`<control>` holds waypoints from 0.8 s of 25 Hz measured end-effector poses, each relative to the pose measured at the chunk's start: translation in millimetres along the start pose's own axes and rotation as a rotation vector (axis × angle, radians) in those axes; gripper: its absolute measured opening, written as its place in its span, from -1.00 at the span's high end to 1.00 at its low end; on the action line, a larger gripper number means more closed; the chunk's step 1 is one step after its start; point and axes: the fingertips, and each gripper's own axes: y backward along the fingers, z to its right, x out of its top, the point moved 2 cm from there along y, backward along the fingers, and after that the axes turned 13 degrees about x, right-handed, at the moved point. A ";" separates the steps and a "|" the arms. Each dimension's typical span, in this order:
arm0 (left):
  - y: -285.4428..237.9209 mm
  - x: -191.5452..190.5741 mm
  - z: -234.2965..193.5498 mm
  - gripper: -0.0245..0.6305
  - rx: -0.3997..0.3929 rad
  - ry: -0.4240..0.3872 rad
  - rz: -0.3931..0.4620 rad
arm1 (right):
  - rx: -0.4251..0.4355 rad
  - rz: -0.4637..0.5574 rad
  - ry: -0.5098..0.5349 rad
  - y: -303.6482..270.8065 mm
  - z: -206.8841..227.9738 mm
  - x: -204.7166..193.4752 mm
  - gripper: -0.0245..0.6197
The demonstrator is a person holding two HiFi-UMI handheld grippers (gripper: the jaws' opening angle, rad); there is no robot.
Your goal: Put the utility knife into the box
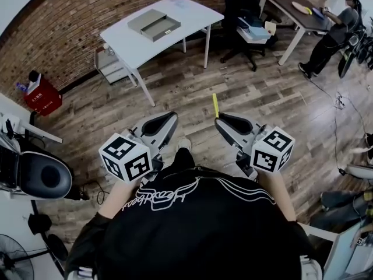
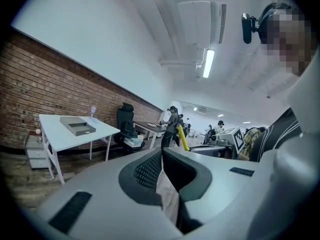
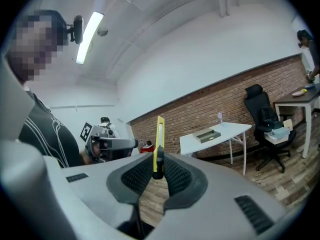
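Yellow knife [image 3: 159, 144]: clamped between the pads of the right tongs [image 3: 159, 165], most of its length sticking out past the tips along their line.
Right tongs: closed narrow on the knife, gripping near one end; held out in front of the chest, tips pointing forward and away.
Left tongs [image 2: 161, 156]: tips closed together, nothing between them; held beside the right pair, apart from it, pointing much the same way.
Box [image 1: 154, 24]: grey, seemingly open, lying on the white table [image 1: 195, 15], well away across the wooden floor [image 1: 192, 86]; knife nowhere near it yet.
Step in hand: most likely carrying the knife over to the table.
Doing it well: keep the squeeze steady, since a hold so near one end could let the long body pivot; walk up square to the table edge; bring the knife over the open part of the box before lowering; lay it flat, not on end; loosen only once it rests on the bottom.
Spare side: free to steady the box should it slide.
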 end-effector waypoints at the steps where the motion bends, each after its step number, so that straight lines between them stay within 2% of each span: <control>1: -5.2 0.8 0.3 0.82 -0.005 -0.002 -0.005 | -0.005 0.002 -0.005 1.5 4.3 0.7 0.72; 10: -51.0 5.5 -22.0 0.82 -0.046 0.000 -0.037 | -0.036 0.000 -0.038 -9.9 47.3 1.6 0.72; 20: -124.8 27.2 -105.2 0.82 -0.030 0.074 -0.066 | -0.031 -0.056 -0.090 -72.8 137.6 25.5 0.72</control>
